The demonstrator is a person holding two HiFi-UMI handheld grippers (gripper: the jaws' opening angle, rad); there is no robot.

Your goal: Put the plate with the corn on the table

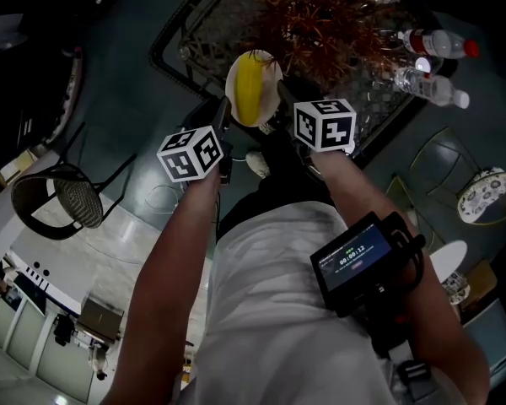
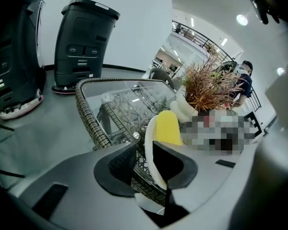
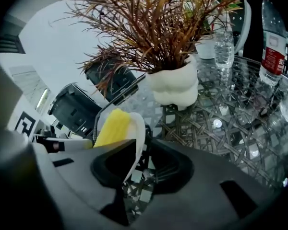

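Two tongs pinch the plate (image 2: 149,140), left tongs (image 2: 144,159) and right tongs (image 3: 141,159) on opposite rims. If I tilt it beside the plant (image 3: 175,83), the corn (image 2: 168,128) could roll off.

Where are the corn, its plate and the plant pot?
corn (image 1: 250,91): head view, middle of the yellow cob.
plate (image 3: 137,128): right gripper view, white rim beside the corn.
plant pot (image 3: 175,83): right gripper view, its white front.

The tabletop (image 3: 216,123) is glossy glass over rough woven wicker. The plate (image 3: 137,128) looks smooth, white and glazed.
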